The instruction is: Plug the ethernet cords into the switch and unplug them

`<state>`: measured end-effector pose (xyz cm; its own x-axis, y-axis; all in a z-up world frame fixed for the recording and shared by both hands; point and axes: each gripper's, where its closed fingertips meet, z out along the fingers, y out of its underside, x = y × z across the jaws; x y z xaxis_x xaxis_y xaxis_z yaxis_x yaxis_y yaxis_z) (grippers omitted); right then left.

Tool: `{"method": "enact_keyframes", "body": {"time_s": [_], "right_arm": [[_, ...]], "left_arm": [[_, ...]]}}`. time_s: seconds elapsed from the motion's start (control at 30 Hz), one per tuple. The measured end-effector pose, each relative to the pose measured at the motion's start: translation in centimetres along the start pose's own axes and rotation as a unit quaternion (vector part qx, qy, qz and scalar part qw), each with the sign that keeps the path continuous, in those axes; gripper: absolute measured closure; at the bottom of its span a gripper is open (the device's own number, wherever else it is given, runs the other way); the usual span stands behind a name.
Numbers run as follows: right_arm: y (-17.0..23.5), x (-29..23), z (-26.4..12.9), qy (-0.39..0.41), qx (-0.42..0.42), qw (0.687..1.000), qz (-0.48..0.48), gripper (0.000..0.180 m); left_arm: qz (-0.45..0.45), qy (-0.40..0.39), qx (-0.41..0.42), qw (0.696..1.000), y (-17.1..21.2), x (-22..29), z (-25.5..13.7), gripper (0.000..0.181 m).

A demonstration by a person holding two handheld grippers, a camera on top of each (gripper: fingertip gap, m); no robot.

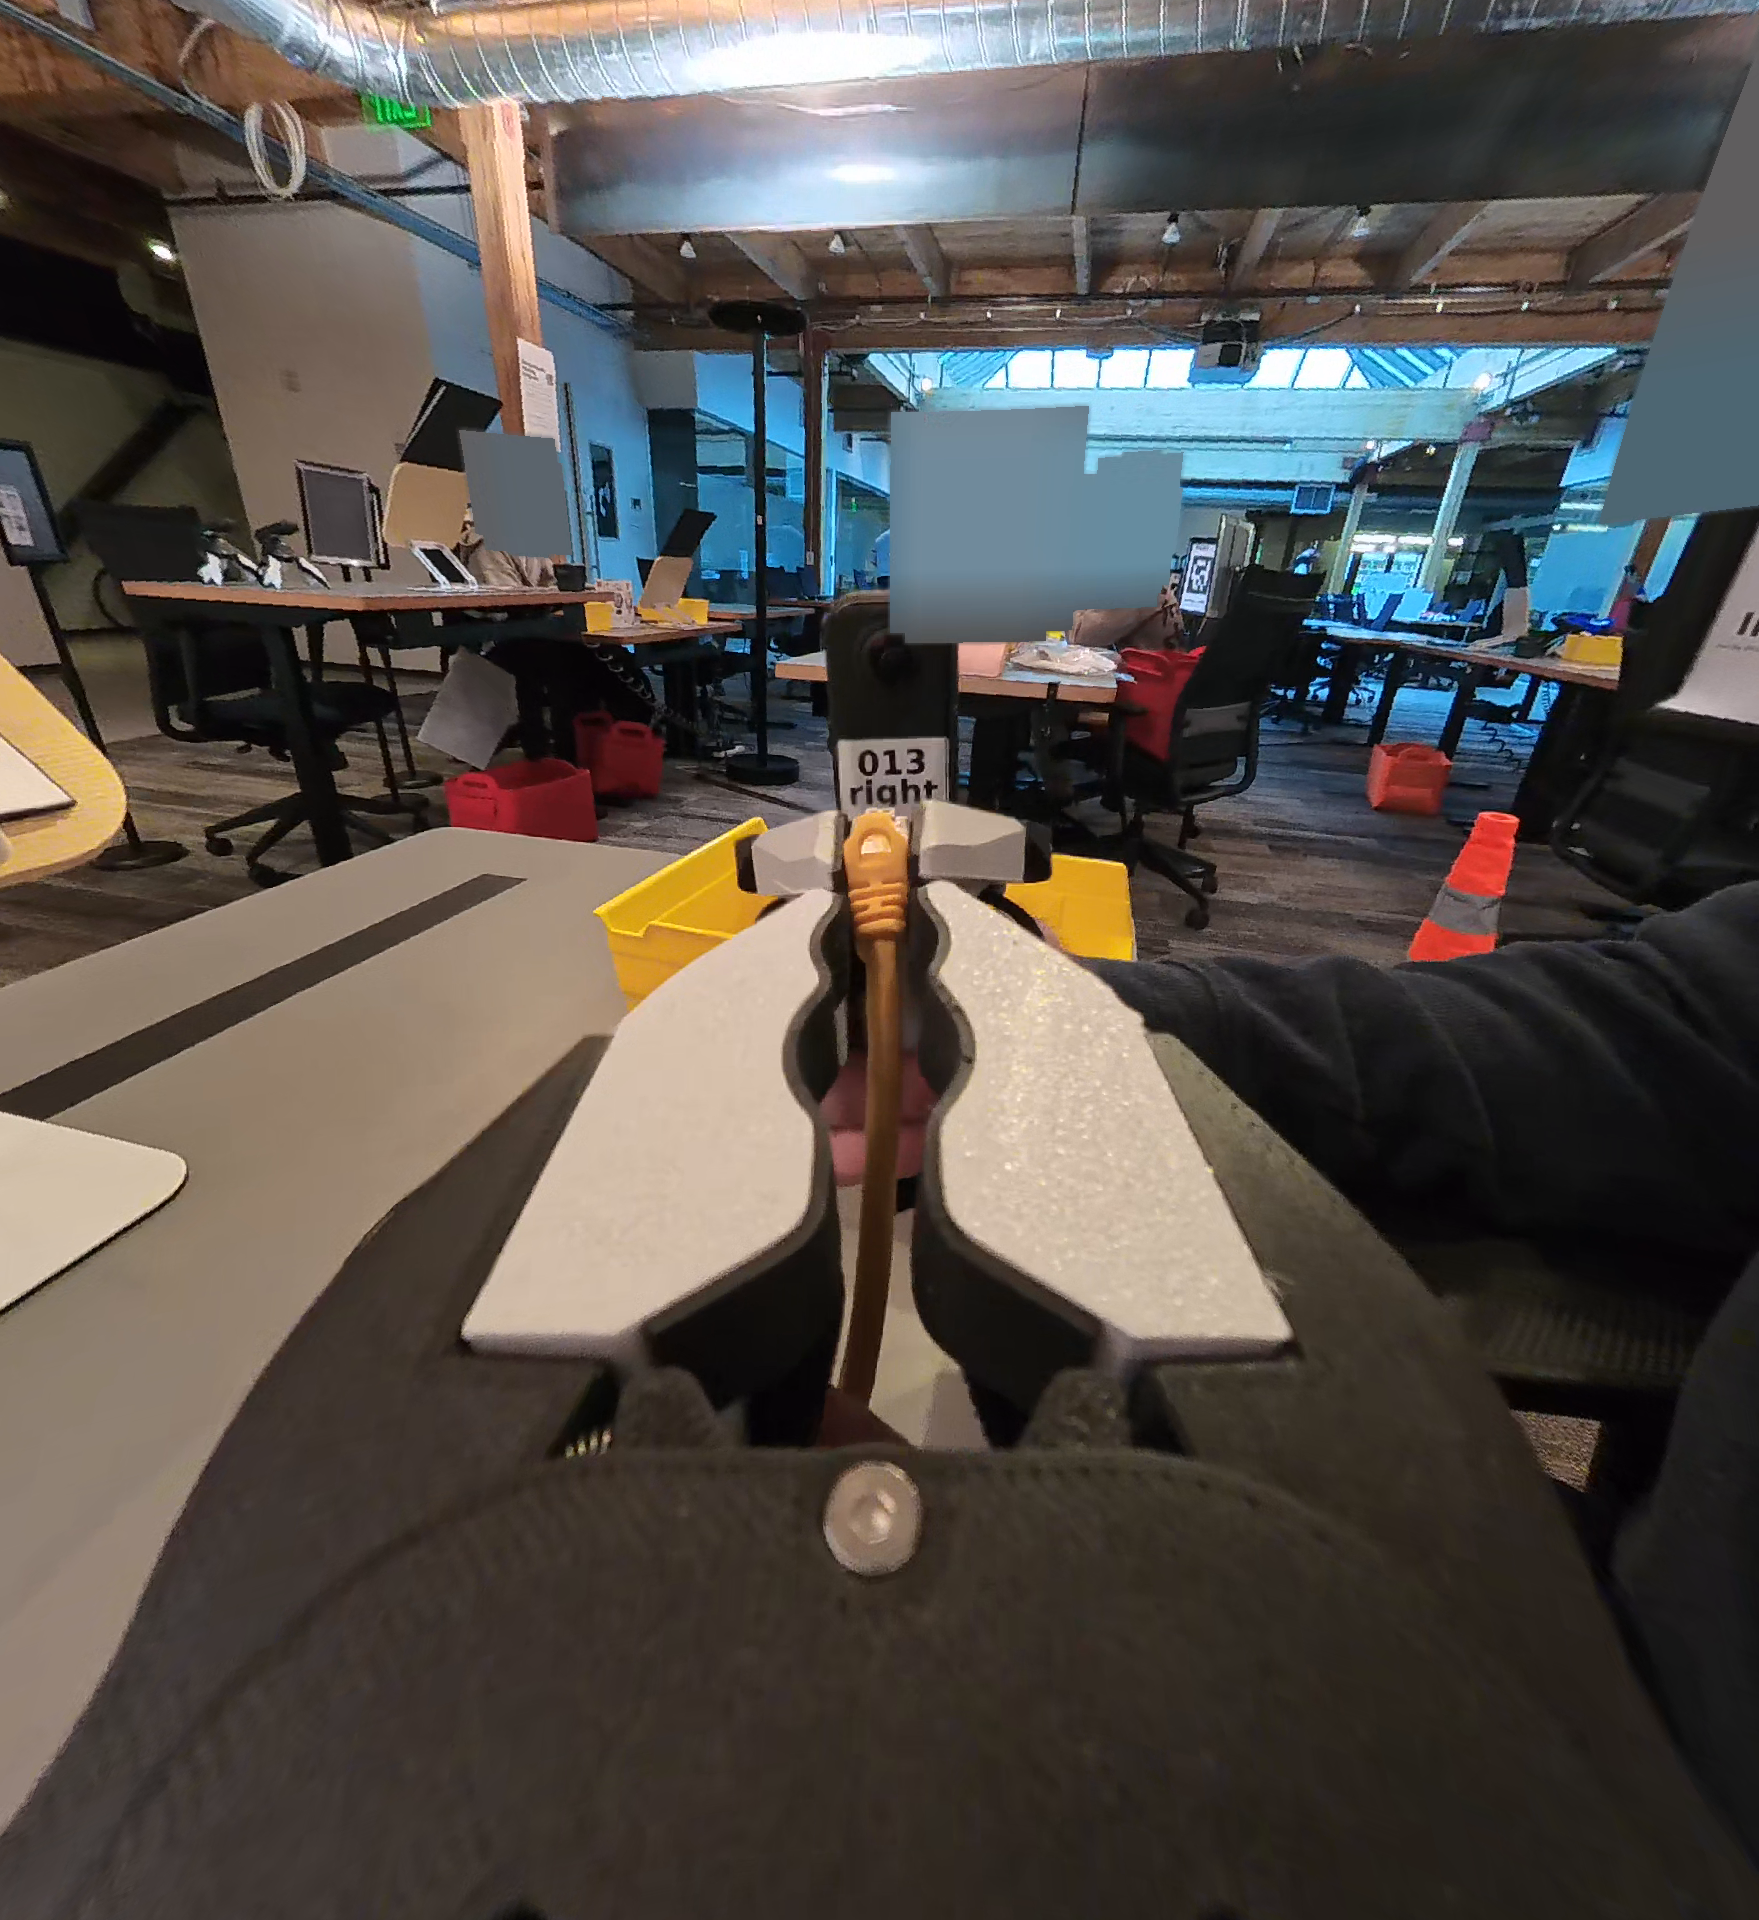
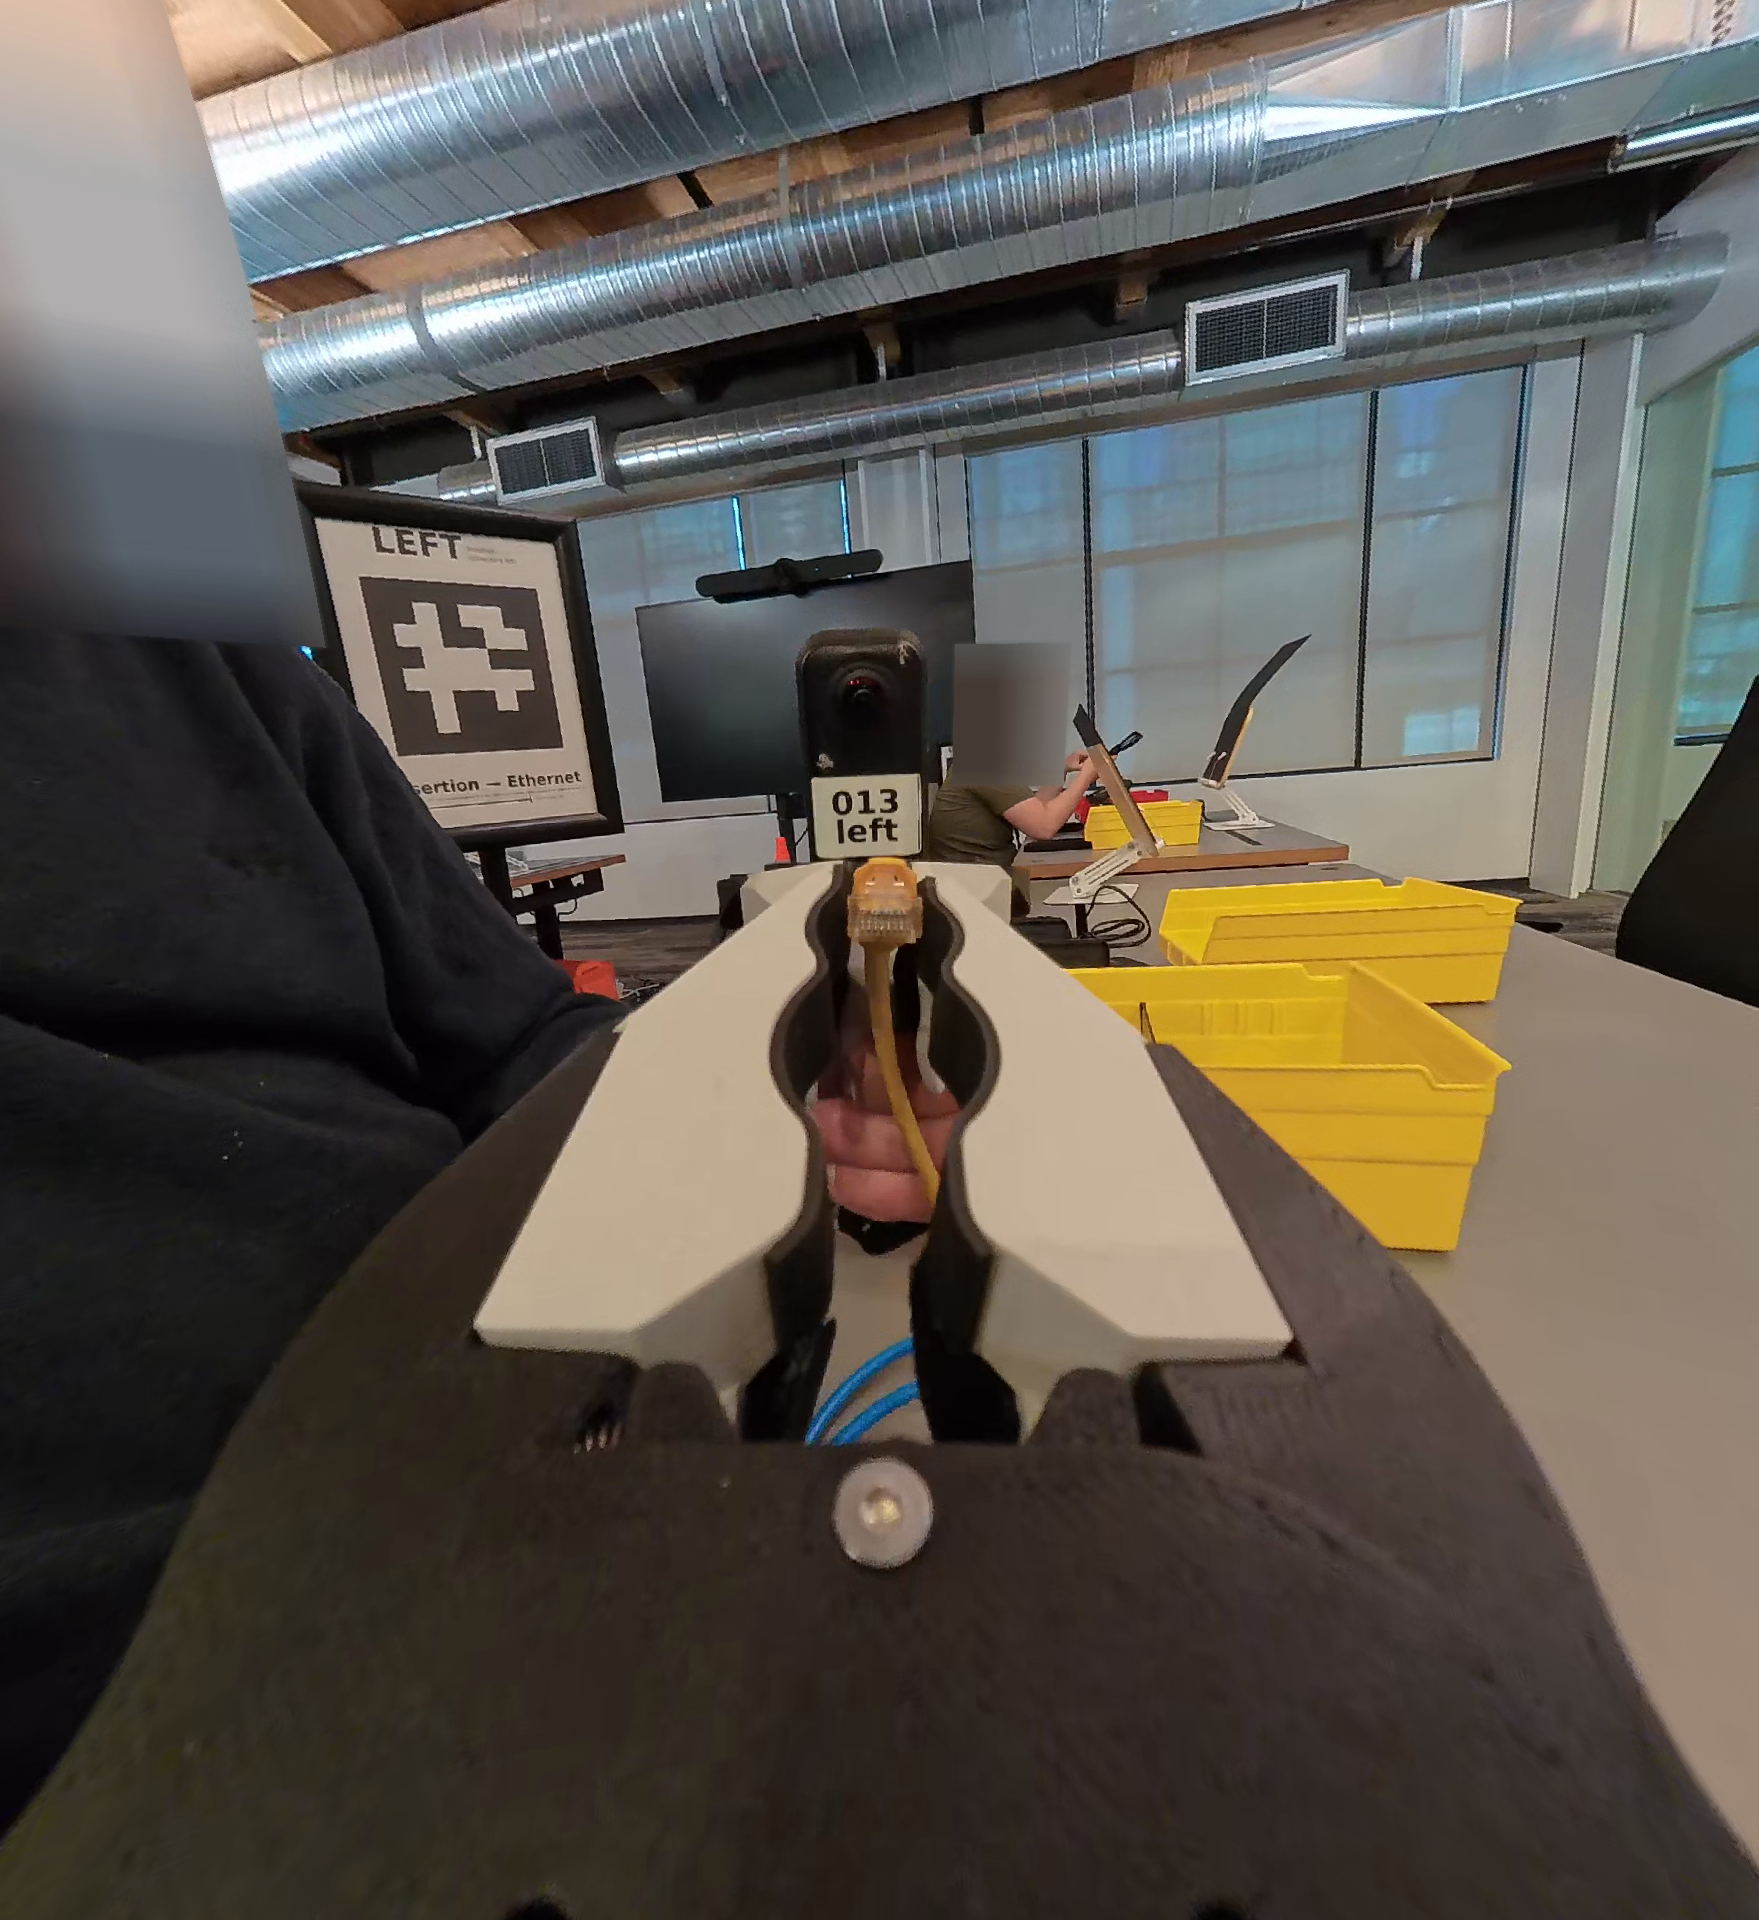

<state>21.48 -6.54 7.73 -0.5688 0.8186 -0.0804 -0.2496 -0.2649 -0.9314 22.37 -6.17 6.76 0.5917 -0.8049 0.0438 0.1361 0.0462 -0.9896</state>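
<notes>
in the left wrist view, nearest the lens, the left gripper [image 1: 880, 883] has its grey fingers drawn in close around an orange ethernet cord [image 1: 880, 1091], which runs up the channel between them to the booted plug [image 1: 877, 868] at the tips. just past those tips the right gripper [image 1: 890, 847] faces it head on, and its own grey fingertips look pinched on the plug's front end, so both claws appear to hold the same connector (a handover or a regrip, i would guess). a dark sleeve [image 1: 1426, 1060] comes in from the right, over the grey table [image 1: 335, 1039].

the right wrist view agrees: the clear-ended plug sits at the tips of the right gripper's narrowed fingers, the cord drooping down behind it, a hand [image 2: 880, 1164] showing in the gap. a blue cable [image 2: 859, 1392] lies low down between the finger roots.

farther off stand yellow bins [image 2: 1322, 1060] on the table, then an open office.

the switch is in neither view, so i cannot tell whether any cord has been plugged yet. judging from this, the orange cord is free in the air, and its insertion, or its setting down after unplugging, remains to be done.
</notes>
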Motion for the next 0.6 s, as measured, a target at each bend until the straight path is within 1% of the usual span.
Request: {"method": "enact_keyframes", "body": {"time_s": [0.13, 0.33, 0.4, 0.43, 0.5, 0.6], "right_arm": [[0.6, 0.2, -0.1, 0.006, -0.026, 1.0, 0.005, 0.17], [1.4, 0.8, -0.4, 0.044, -0.092, 0.994, -0.033, 0.167], [1.2, 0.5, -0.5, 0.045, -0.101, 0.993, -0.045, 0.168], [1.2, 0.5, -0.5, 0.051, -0.114, 0.991, -0.053, 0.169], [2.0, 0.5, -0.6, 0.06, -0.159, 0.983, -0.071, 0.173], [2.5, 0.5, -0.8, 0.065, -0.189, 0.977, -0.076, 0.174]], "left_arm": [[0.022, -0.002, -0.048, 0.999, 0.8, -0.2, -0.2, 0.171], [0.053, -0.009, -0.121, 0.991, 1.4, -0.7, -1.1, 0.171], [0.06, 0.0, -0.161, 0.985, 2.2, -0.5, -1.4, 0.171], [0.07, -0.009, -0.17, 0.983, 2.3, -0.8, -1.5, 0.171], [0.07, -0.002, -0.19, 0.979, 2.6, -0.7, -1.8, 0.171], [0.074, -0.001, -0.211, 0.975, 2.9, -0.5, -1.9, 0.171]]}}
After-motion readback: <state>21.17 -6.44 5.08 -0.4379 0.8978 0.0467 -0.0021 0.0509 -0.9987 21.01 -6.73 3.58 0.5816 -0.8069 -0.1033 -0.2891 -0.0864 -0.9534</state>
